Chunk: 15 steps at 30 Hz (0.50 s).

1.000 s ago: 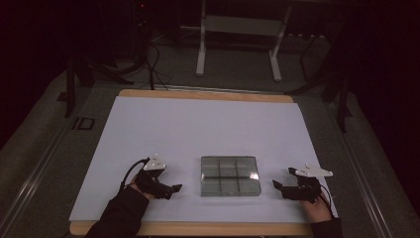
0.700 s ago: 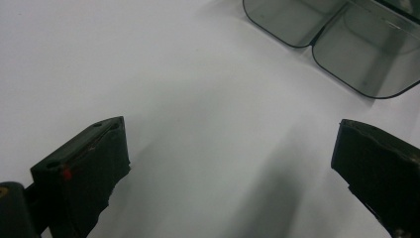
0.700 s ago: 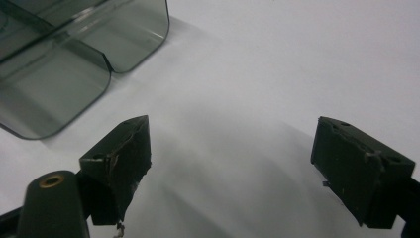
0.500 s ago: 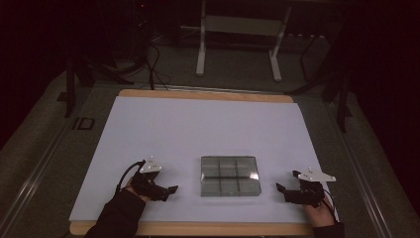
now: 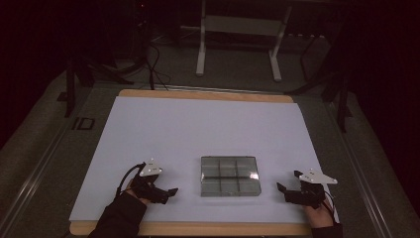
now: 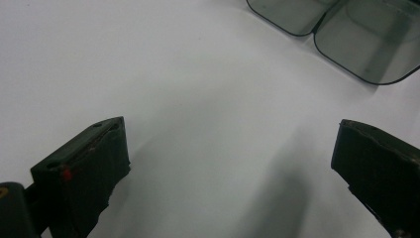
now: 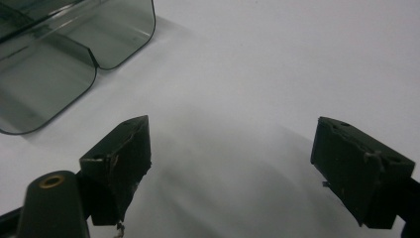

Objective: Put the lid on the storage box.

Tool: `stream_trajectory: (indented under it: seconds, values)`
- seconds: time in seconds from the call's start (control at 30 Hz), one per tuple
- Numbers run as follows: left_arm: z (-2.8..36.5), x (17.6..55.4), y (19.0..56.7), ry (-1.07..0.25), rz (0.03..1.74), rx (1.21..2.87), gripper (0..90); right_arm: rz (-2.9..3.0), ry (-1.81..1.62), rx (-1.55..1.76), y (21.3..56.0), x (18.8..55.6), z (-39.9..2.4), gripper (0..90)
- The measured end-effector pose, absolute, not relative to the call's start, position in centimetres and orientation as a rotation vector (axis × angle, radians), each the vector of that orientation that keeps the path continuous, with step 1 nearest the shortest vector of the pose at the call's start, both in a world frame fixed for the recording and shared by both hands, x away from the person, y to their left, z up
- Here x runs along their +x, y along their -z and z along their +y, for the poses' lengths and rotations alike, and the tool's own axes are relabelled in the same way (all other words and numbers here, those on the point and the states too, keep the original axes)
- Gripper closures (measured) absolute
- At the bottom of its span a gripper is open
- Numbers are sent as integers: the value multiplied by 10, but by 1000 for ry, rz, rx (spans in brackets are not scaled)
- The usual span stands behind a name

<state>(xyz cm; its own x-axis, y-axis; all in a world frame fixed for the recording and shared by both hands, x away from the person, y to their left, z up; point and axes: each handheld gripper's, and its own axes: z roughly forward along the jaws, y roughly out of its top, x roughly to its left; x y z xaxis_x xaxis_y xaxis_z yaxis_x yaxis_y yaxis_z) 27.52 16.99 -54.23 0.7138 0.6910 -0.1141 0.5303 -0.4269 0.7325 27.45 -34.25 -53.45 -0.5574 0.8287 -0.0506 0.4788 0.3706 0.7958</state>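
Observation:
A clear, smoke-tinted box [image 5: 229, 176] divided into several compartments sits near the front middle of the white table [image 5: 208, 129]. My left gripper [image 5: 166, 193] rests low on the table to its left, jaws open with nothing between them. My right gripper [image 5: 289, 192] rests to the box's right, also open and empty. In the left gripper view the box's rounded compartments [image 6: 341, 34] show at the top right, beyond the open gripper [image 6: 233, 173]. The right gripper view has the box [image 7: 64, 49] at the upper left, ahead of the open gripper [image 7: 233, 163].
The white sheet covers a wooden board whose edge [image 5: 198, 229] shows along the front. Grey carpet surrounds the table. A metal stand's legs [image 5: 237, 44] rise behind the far edge, with cables [image 5: 148, 59] on the floor at the back left.
Both hands have drawn back toward the front edge of the table, away from the box. Both grippers stay open and the box has not moved.

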Motion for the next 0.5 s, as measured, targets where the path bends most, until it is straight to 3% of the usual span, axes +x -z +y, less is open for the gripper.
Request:
stream_trajectory:
  seconds: [0.5]
  values:
    - [172, 273, 542, -295, 949, 2102, 28, 2195, -1041, 1127, 535, 275, -341, 156]
